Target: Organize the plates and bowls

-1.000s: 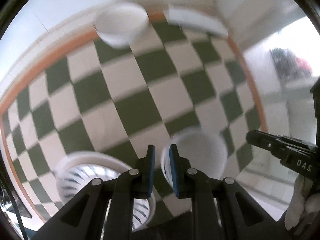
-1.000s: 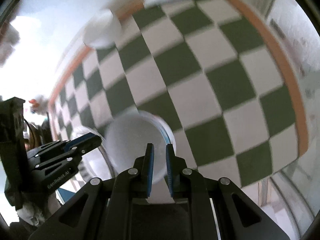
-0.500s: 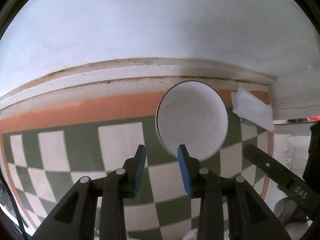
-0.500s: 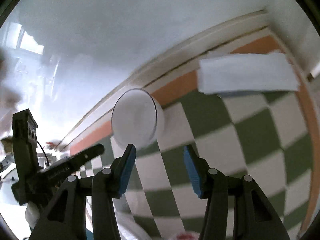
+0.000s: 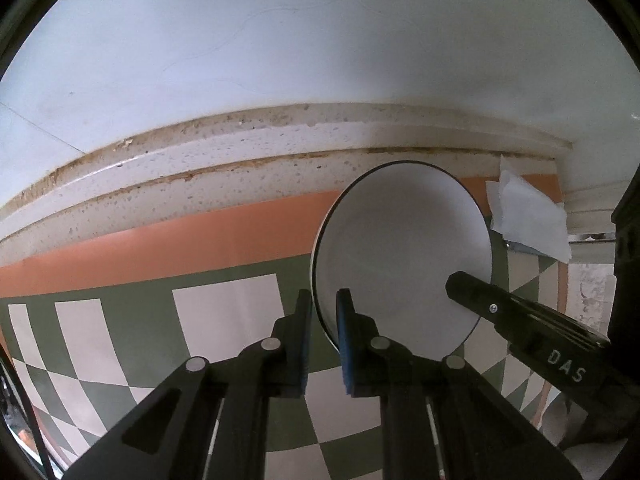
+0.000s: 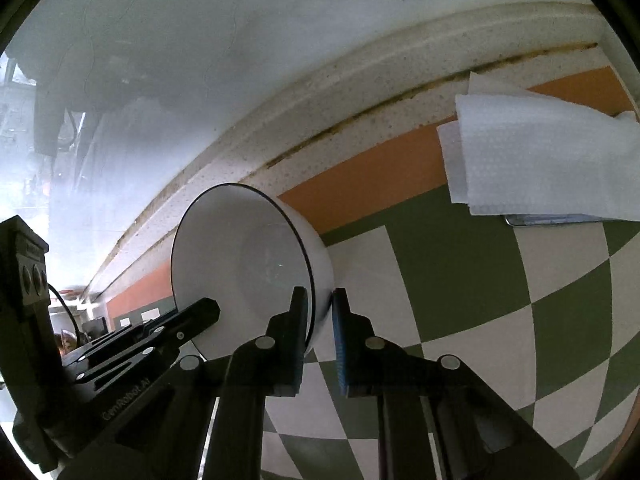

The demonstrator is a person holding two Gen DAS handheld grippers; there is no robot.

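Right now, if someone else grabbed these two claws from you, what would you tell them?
Left claw: shut on the rim of the white bowl.
Right claw: shut on the same rim, farther along.
The bowl is tipped on edge over the checkered cloth, near the wall; a folded paper towel lies to its right.
Done: bowl gripped.
Left: stow it; destination not in view.

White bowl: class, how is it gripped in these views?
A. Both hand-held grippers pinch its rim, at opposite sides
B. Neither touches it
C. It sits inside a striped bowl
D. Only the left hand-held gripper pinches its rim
A: the left hand-held gripper and the right hand-held gripper each close on the rim of the white bowl, tipped on edge above the checkered cloth.
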